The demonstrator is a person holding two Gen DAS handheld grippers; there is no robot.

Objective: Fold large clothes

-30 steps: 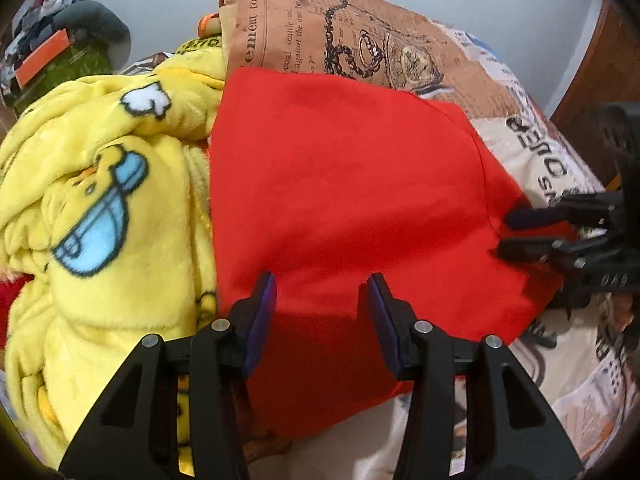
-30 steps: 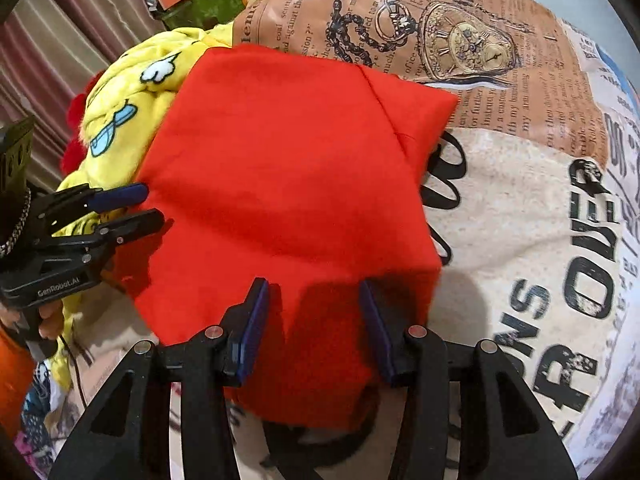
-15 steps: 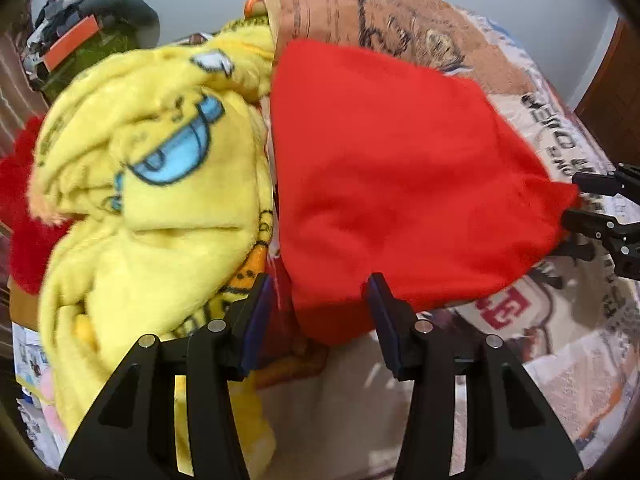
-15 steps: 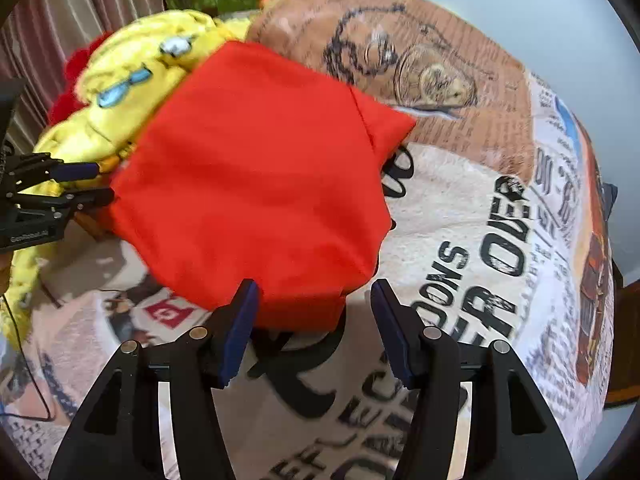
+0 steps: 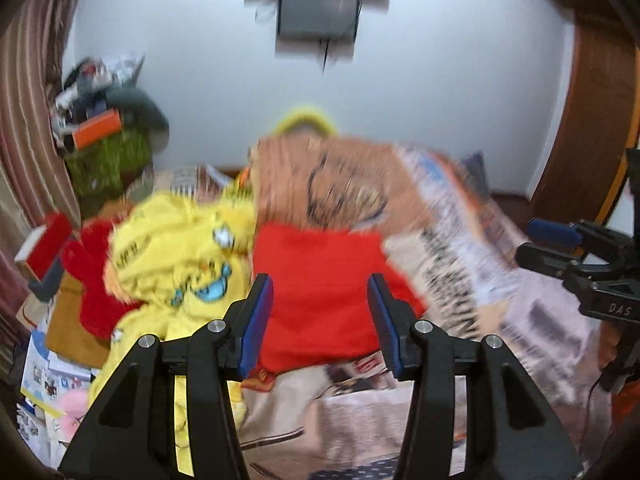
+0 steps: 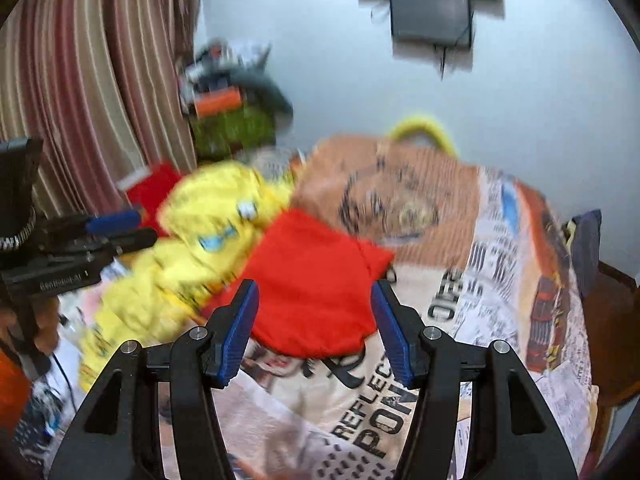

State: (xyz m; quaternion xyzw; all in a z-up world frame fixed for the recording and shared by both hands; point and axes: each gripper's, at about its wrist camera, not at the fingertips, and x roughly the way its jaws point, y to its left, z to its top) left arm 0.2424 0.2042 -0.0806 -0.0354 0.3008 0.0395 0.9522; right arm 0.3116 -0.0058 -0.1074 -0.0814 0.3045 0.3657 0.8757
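A: At the bottom of the left wrist view, the left gripper has its 2 blue-padded fingers spread wide, with nothing between them.

B: And the other one?

A: The same. The right gripper is released too, jaws apart and bare. Each gripper also shows at the edge of the other's view, but side-on, so I can read less of them there.

B: Where is the garment?

A: The red garment lies folded flat on the printed bedspread, beyond both pairs of fingertips and touched by neither. In the right wrist view the red garment sits between the fingers in the picture only; it rests on the bed farther off.

B: What is next to it?

A: A crumpled yellow cartoon blanket is bunched against its left edge. Past that is a heap of red plush. Behind the garment the bedspread rises in a brown part printed with a chain and watch design.

B: And farther out?

A: A striped curtain hangs at the left, with a cluttered green pile beside it. A dark wall-mounted unit hangs on the pale wall. Both views are motion-blurred, so fine detail is hard to read.
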